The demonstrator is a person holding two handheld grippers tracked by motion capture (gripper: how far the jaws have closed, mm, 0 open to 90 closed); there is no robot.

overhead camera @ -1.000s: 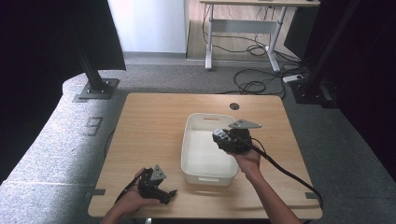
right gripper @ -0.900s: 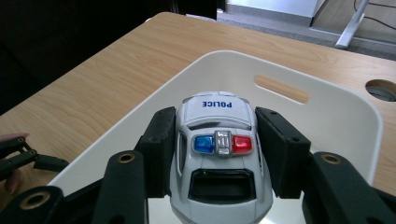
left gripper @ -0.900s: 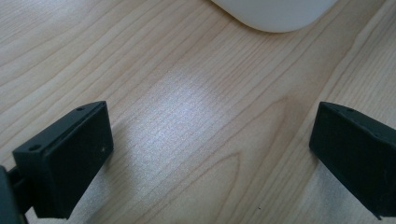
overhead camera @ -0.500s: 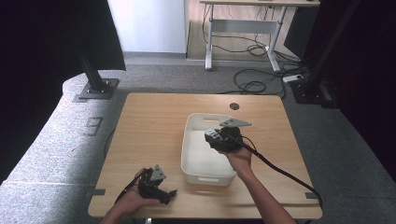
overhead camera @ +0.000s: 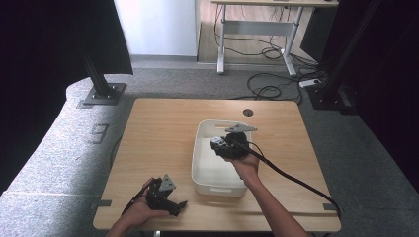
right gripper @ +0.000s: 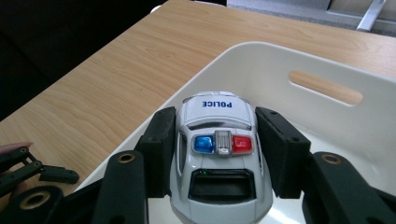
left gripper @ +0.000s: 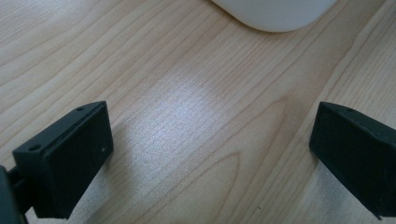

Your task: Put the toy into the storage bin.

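White toy police car (right gripper: 218,154), pinched by its sides in the right tongs (right gripper: 217,151) above the white bin (overhead camera: 203,148), could slip and tumble in crooked, while the left tongs (left gripper: 210,154) gape empty.

L tool (overhead camera: 170,205) open, R tool (overhead camera: 220,145) clamped.

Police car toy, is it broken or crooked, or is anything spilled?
Nothing stands out. The police car looks whole, lights and lettering intact, clamped squarely by its sides in the right hand-held gripper above the white bin. The left hand-held gripper is open above bare table. Nothing is spilled.
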